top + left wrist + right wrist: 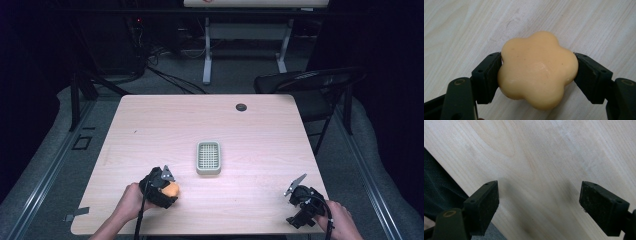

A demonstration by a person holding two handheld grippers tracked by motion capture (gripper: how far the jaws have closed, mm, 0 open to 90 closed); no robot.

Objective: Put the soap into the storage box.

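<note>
On pale wood table (150, 125) | dish (208, 157) mid-table | folding chair (310, 82) behind

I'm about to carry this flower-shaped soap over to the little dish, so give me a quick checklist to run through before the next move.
1. Grip on the soap: the left gripper is shut on it, pads pressing both sides. Ok.
2. Soap seated in the jaws: it sits between the pads, bulging forward past them. Ok, but lift gently.
3. Soap dish: no object in it, slatted floor showing. Ok.
4. Path to the dish: bare table between soap and dish. Ok.
5. Right gripper: open, holding nothing, parked near the table's right edge, away from the path. Ok.
6. Whether the soap is slippery or wet: cannot tell.
</note>
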